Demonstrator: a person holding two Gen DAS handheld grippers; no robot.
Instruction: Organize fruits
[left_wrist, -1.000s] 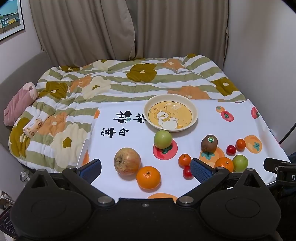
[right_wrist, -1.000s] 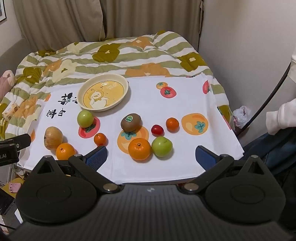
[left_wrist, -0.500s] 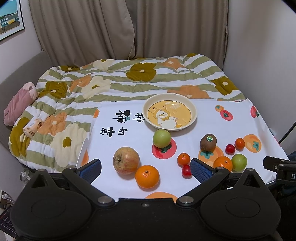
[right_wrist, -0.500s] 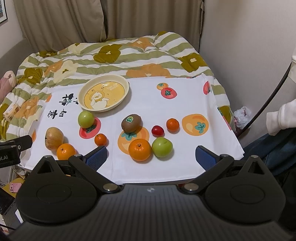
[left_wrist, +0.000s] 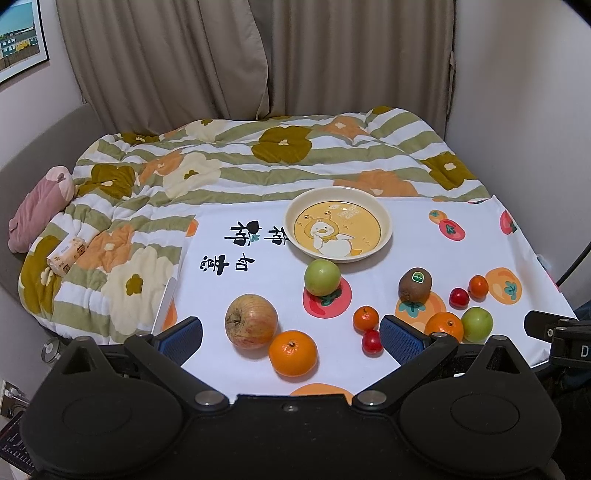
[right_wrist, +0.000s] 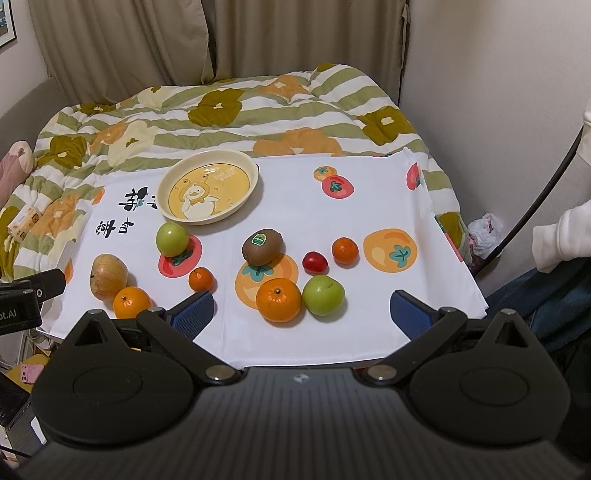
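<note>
1. Both tongs hang above the near edge of the white cloth (right_wrist: 295, 206), and neither carries anything. The left gripper (left_wrist: 291, 334) has its jaws spread wide, and so does the right gripper (right_wrist: 301, 308).
2. The fruit lies loose on the cloth. None of it is in the duck plate (left_wrist: 384, 236), which sits bare at the far side.
3. On the left side, an apple (left_wrist: 251, 320) touches a large orange (left_wrist: 293, 352). A green fruit (left_wrist: 322, 277) sits just in front of the plate.
4. On the right side, a second orange (right_wrist: 279, 300) and a green apple (right_wrist: 323, 294) sit side by side, with a kiwi (right_wrist: 263, 246) behind them. A red cherry tomato (right_wrist: 314, 262) and a small tangerine (right_wrist: 345, 251) lie just beside it.
5. The step in hand appears to be choosing a first fruit — probably the nearest one for each gripper.
6. To do it well, come down with one finger on each side of the fruit's widest part and close gently; round fruit will likely roll if nudged off centre.
7. Where two fruits touch, approach from the free sides — otherwise a finger may push the neighbour away.
</note>
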